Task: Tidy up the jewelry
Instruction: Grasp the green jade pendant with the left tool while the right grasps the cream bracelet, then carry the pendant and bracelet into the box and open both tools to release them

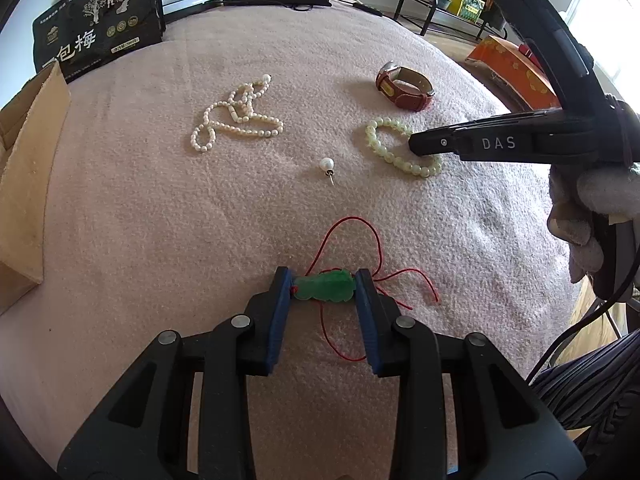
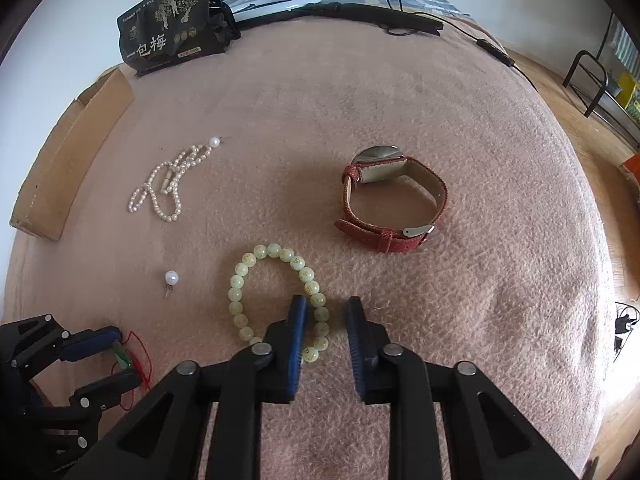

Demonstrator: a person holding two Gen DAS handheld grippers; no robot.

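Note:
On the pink blanket [image 1: 152,220], a green jade pendant [image 1: 326,289] on a red cord lies crosswise between my left gripper's [image 1: 322,276] blue pads. They press on both its ends. The right wrist view has that gripper [image 2: 126,356] at lower left, clamped on the pendant [image 2: 122,354]. My right gripper [image 2: 326,312] stands low over the pale green bead bracelet [image 2: 240,280]. The bracelet's right side runs between the pads, and a gap shows beside the right pad. In the left wrist view its tip [image 1: 416,144] rests inside the bracelet [image 1: 374,140].
A pearl necklace [image 2: 168,184] lies left of centre and a single pearl pin [image 2: 171,278] nearer. A red-strapped watch [image 2: 392,236] sits at right. An open cardboard box [image 2: 68,160] lines the left edge. A black pouch [image 2: 168,36] and cables lie at the back.

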